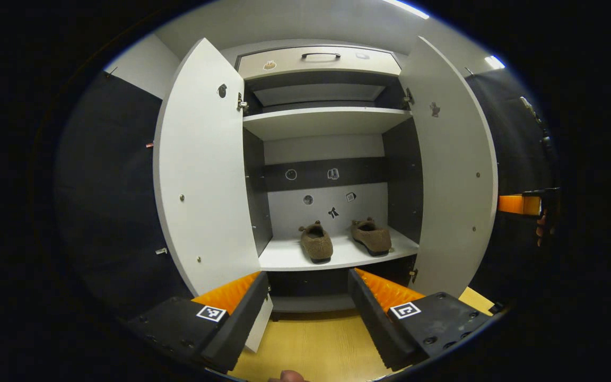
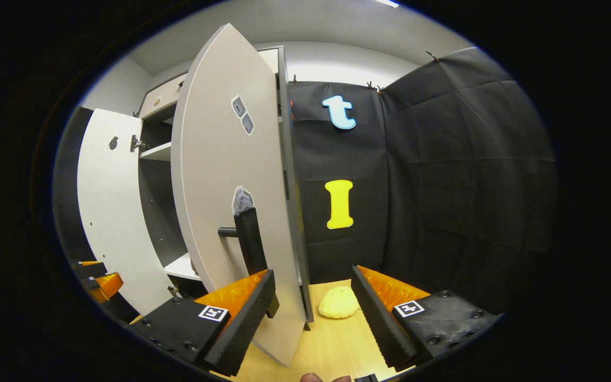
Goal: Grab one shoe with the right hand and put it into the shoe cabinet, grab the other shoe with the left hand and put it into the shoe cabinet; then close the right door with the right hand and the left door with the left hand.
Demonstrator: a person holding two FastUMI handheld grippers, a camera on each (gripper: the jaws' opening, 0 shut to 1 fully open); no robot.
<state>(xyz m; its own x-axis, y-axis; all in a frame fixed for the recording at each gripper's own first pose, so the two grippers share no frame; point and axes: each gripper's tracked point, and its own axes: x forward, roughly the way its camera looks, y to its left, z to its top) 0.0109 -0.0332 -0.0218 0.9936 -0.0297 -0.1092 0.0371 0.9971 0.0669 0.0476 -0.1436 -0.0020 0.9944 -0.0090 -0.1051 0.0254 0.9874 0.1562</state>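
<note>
Now both shoes (image 1: pixel 343 241) sit in cabinet (image 1: pixel 321 122), doors open; L gripper (image 1: pixel 308 313) & R gripper (image 2: pixel 313 313) gape empty.

Left tool (image 1: pixel 308 313) and right tool (image 2: pixel 313 313) — both spread, empty.

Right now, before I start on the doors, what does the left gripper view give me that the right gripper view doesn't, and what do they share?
Left gripper view: both shoes side by side on the lower shelf, the upper shelf and the drawer on top, seen head-on between both open doors.

Right gripper view: the outer face of the right door with its handle, just ahead of the open right gripper, and a yellow object on the floor.

Both: the open left door, the cabinet interior, the wooden floor.
</note>
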